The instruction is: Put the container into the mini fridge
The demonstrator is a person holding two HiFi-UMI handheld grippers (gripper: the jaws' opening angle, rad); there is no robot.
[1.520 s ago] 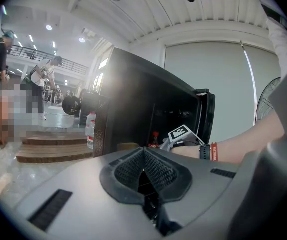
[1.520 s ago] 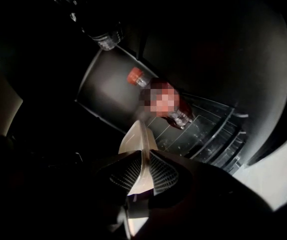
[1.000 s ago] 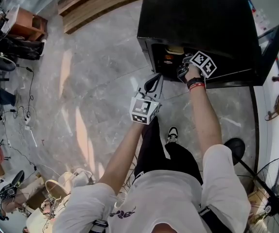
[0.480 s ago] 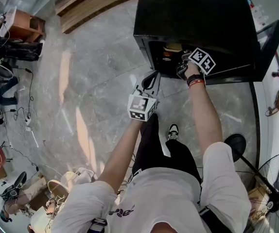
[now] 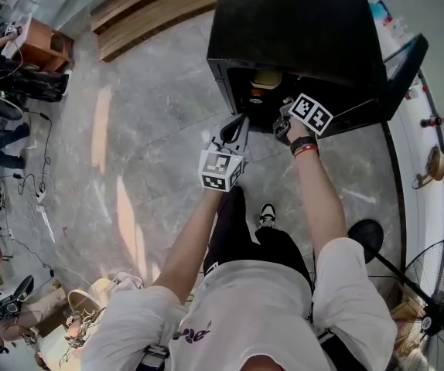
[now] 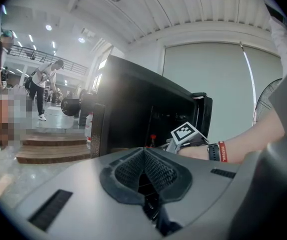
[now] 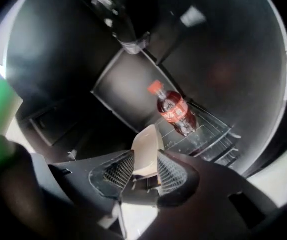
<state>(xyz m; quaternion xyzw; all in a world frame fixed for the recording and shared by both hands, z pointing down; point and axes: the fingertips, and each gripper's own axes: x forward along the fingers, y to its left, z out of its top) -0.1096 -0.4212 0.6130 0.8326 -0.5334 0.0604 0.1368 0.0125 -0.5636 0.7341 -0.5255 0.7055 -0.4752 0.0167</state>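
Left tongs (image 6: 144, 156) shut empty, right tongs (image 7: 145, 160) just opened round container (image 7: 147, 139), long axis into fridge (image 7: 123, 91)

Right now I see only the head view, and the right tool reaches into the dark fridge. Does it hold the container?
Observer: The right gripper view shows the white container between the jaws of the right tool. The jaws have just been opening and stand wide; the pads seem not to press it.
Operator: Is anything else inside that could be hit?
Observer: Yes, a cola bottle with a red cap, on the shelf beyond the container and apart from it.
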